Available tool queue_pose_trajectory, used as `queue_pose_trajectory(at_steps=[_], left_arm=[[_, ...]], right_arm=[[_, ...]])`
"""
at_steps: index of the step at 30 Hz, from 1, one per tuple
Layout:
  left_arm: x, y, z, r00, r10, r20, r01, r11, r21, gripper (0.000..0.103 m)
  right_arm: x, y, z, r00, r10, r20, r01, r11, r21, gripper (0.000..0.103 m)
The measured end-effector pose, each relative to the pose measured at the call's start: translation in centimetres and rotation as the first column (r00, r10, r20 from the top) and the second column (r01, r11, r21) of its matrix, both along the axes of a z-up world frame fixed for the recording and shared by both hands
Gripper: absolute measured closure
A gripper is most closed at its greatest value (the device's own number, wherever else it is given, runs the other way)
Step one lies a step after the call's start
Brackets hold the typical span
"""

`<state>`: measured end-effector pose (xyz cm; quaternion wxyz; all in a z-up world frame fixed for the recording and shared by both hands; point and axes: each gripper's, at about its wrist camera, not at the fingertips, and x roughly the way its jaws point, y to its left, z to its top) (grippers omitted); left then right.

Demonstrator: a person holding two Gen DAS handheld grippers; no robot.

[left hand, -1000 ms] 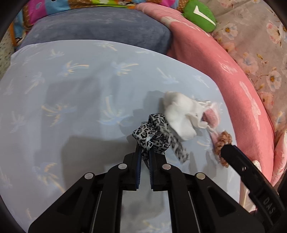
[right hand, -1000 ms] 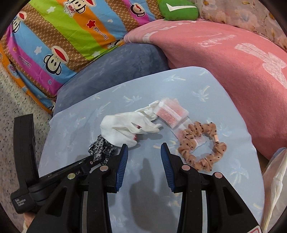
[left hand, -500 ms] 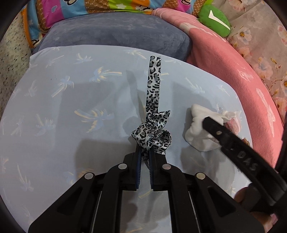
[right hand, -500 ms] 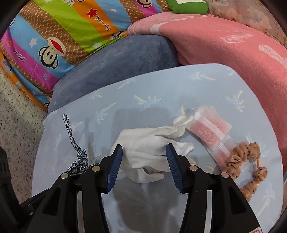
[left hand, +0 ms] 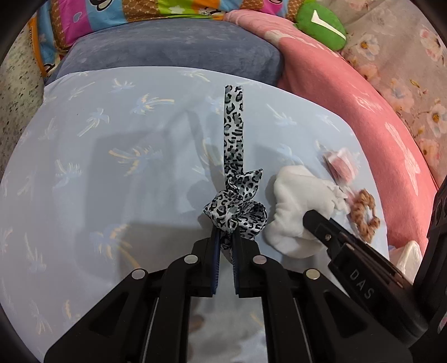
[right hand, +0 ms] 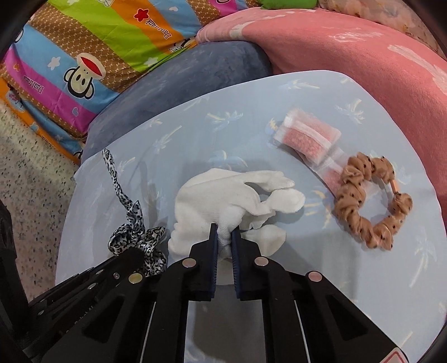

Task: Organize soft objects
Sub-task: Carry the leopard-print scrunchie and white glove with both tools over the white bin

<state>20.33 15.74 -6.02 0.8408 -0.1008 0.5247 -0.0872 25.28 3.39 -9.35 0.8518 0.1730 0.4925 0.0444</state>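
My left gripper (left hand: 225, 233) is shut on a leopard-print ribbon scrunchie (left hand: 234, 212), whose long tail (left hand: 234, 125) lies stretched away over the light blue palm-print cloth (left hand: 111, 167). Just to its right, my right gripper (right hand: 223, 233) is shut on a crumpled white glove (right hand: 223, 195), seen also as the white glove (left hand: 296, 201) in the left wrist view. The scrunchie (right hand: 137, 237) lies left of the glove in the right wrist view. A brown dotted scrunchie (right hand: 371, 201) and a clear packet of pink beads (right hand: 307, 134) rest further right.
A grey-blue cushion (left hand: 173, 47) lies behind the cloth and a pink blanket (right hand: 363, 50) curves along the right. A striped cartoon quilt (right hand: 83, 55) and a green plush (left hand: 321, 25) sit at the back. Speckled floor (right hand: 28, 167) lies to the left.
My right gripper came down over the white glove and shut on it. The leopard scrunchie's tail swung out and now lies straight. The left gripper kept its hold throughout.
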Motion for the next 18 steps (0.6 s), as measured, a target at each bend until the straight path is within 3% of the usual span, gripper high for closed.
queue_pose_trajectory(at_steps=[9, 18], left_arm=[[-3.1, -1.4, 2.2, 0.999, -0.045, 0.03, 0.046, 0.999, -0.027, 0.095], [-6.5, -4.3, 4.8, 0.991, -0.105, 0.088, 0.106, 0.994, -0.007, 0.095]], right_arm=[[-5.4, -2.4, 3.6, 0.997, -0.049, 0.061, 0.049, 0.999, 0.011, 0.094], [-10.5, -4.9, 7.4, 0.987, -0.093, 0.132, 0.092, 0.996, 0.012, 0.094]])
